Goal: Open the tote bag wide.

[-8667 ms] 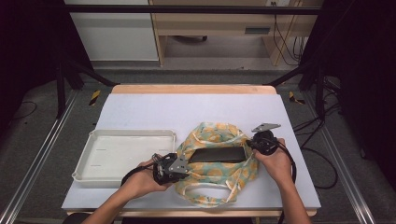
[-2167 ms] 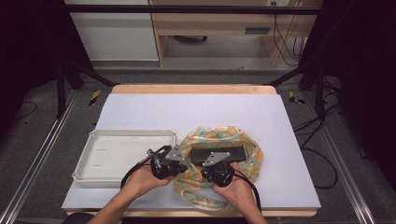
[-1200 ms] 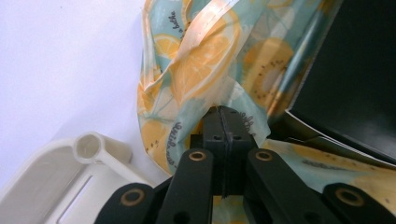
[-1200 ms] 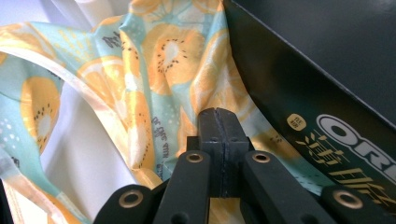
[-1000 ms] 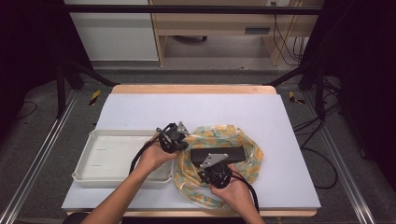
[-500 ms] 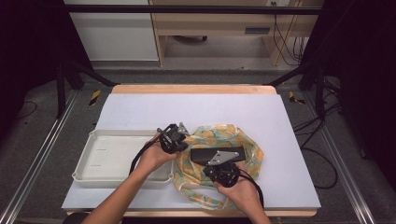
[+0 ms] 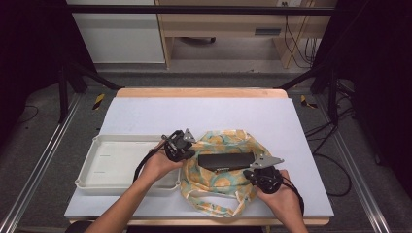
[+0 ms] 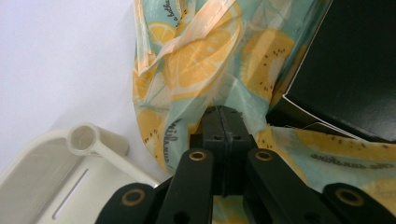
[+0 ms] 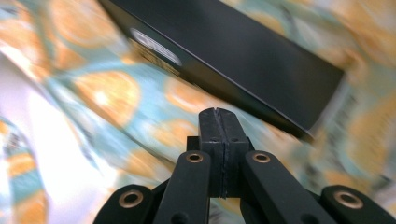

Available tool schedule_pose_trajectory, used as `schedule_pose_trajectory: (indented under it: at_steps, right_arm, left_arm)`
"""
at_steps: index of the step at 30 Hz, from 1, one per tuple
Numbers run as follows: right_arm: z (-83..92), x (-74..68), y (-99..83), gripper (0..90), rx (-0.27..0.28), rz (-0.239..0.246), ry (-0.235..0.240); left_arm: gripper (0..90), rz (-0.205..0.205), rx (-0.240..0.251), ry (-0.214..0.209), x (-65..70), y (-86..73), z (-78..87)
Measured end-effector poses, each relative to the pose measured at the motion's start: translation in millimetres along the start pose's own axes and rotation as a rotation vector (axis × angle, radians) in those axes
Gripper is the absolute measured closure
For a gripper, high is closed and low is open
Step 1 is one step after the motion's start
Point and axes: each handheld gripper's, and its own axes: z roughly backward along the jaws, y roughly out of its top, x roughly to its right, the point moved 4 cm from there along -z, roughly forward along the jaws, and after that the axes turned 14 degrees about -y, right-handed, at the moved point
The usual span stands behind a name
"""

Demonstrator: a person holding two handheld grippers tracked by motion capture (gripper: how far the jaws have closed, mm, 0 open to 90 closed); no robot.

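Two tools work a lemon-print bag (image 7: pixel 219 171) on the surface: left tool (image 7: pixel 179 145) pinches its left rim beside a white tray (image 7: pixel 114 164); right tool (image 7: pixel 265 177), jaws together, near the black box (image 7: pixel 227 160) inside.

Your left gripper (image 7: pixel 180 144) sits at the left edge of the lemon-print cloth bag (image 7: pixel 218 183), beside the shallow white plastic tray (image 7: pixel 104 165). Your right gripper (image 7: pixel 265 175) rests at the bag's right side, near the flat black rectangular box (image 7: pixel 226 160) lying on it.
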Motion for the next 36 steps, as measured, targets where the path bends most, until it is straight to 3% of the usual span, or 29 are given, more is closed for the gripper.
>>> schedule_pose_trajectory:
  at_steps: [4,9,20,25,28,33,36]
  right_arm:
    - [-8.4,4.8,-10.6,90.0,-0.048,-0.021,-0.005]
    - [-16.5,4.8,-18.2,90.0,-0.07,-0.027,0.004]
    - [6.4,8.6,-1.5,90.0,0.007,-0.031,0.009]
    - [16.1,20.0,16.9,89.8,0.048,-0.019,-0.005]
    - [18.0,27.9,28.1,85.5,0.056,0.009,-0.012]
    - [17.0,40.2,46.5,70.6,0.061,0.072,-0.011]
    - [14.2,42.9,54.5,59.3,0.059,0.102,0.035]
  left_arm:
    - [90.0,0.002,-0.001,0.0,-0.9,-0.3,-1.1]
    - [90.0,0.005,-0.004,0.004,-1.5,-0.9,-3.0]
    - [90.0,-0.003,0.002,-0.003,1.9,-0.7,0.5]
    - [90.0,-0.002,0.007,-0.006,0.9,-1.2,2.0]
    - [90.0,-0.004,0.013,-0.006,1.5,-1.8,4.4]
    - [90.0,-0.006,0.05,-0.009,4.2,-1.8,13.2]
    - [87.6,-0.011,0.069,-0.009,6.6,-1.7,18.7]
